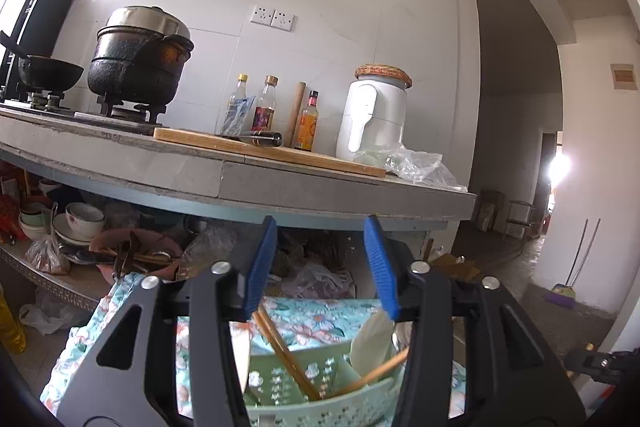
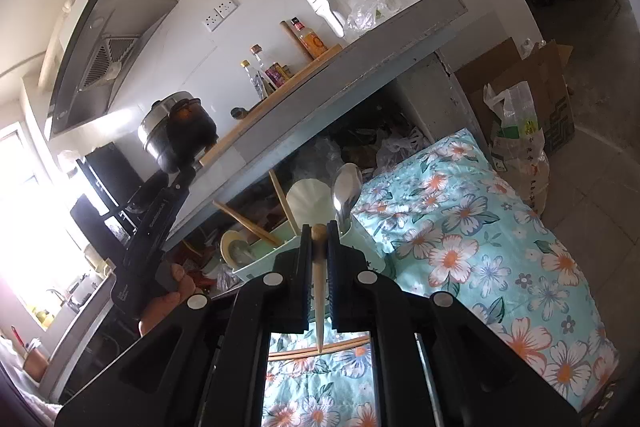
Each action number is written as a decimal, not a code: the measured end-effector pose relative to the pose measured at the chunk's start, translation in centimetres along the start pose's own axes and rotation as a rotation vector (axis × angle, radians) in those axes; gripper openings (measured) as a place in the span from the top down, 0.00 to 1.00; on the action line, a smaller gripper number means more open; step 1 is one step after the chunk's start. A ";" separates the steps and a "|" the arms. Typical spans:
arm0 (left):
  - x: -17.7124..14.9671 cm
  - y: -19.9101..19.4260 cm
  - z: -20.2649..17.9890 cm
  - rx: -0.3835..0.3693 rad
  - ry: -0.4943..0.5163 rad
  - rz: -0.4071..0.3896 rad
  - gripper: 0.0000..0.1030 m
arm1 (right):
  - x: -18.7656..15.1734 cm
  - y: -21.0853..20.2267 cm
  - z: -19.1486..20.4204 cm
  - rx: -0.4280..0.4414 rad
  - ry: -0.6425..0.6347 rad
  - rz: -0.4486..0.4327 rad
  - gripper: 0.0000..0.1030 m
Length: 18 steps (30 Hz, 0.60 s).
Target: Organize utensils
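Observation:
My left gripper [image 1: 320,227] is open, its blue pads [image 1: 262,263] wide apart with nothing between them. It hangs just above a pale green utensil basket [image 1: 320,403]. The basket holds two leaning wooden chopsticks [image 1: 284,347], a white spoon [image 1: 372,343] and a metal spoon [image 2: 346,187]. My right gripper [image 2: 319,227] is shut on a tapered wooden chopstick [image 2: 319,291], held upright with its point down, close in front of the basket [image 2: 256,263]. Two more chopsticks [image 2: 316,350] lie on the floral cloth [image 2: 480,247] beneath it.
A grey counter [image 1: 320,187] overhangs the basket and carries a cutting board [image 1: 240,147], bottles, a white appliance [image 1: 372,115] and a black pot [image 1: 136,63]. Bowls [image 1: 80,219] and bags crowd the shelf below. Cardboard boxes [image 2: 520,79] stand to the right. A hand [image 2: 168,301] grips the other tool.

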State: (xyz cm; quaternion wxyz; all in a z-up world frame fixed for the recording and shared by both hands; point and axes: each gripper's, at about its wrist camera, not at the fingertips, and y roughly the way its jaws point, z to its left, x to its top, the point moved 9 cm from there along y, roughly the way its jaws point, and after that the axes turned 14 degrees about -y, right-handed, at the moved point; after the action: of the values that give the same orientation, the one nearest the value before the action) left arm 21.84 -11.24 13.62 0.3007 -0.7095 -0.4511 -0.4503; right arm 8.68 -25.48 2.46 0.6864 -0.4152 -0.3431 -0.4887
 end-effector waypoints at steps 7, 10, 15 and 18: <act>-1.5 -3.8 2.1 0.021 -0.020 0.133 0.35 | 1.5 -1.0 1.9 0.014 -0.076 -0.040 0.93; -3.1 -5.3 3.4 0.041 -0.013 0.216 0.29 | 2.7 -1.6 3.1 0.026 -0.113 -0.066 0.93; -6.3 -7.4 6.6 0.161 -0.005 0.326 0.21 | 5.9 -2.6 5.5 0.061 -0.193 -0.125 0.93; -8.4 -8.3 8.3 0.228 0.003 0.385 0.19 | 8.2 -2.9 7.1 0.091 -0.240 -0.163 0.93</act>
State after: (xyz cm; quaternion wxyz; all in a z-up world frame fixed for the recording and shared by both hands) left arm 15.73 -3.98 2.70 0.4600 -0.7431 -0.3551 -0.3317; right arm 7.84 -22.71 13.32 0.6167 -0.4097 -0.4770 -0.4736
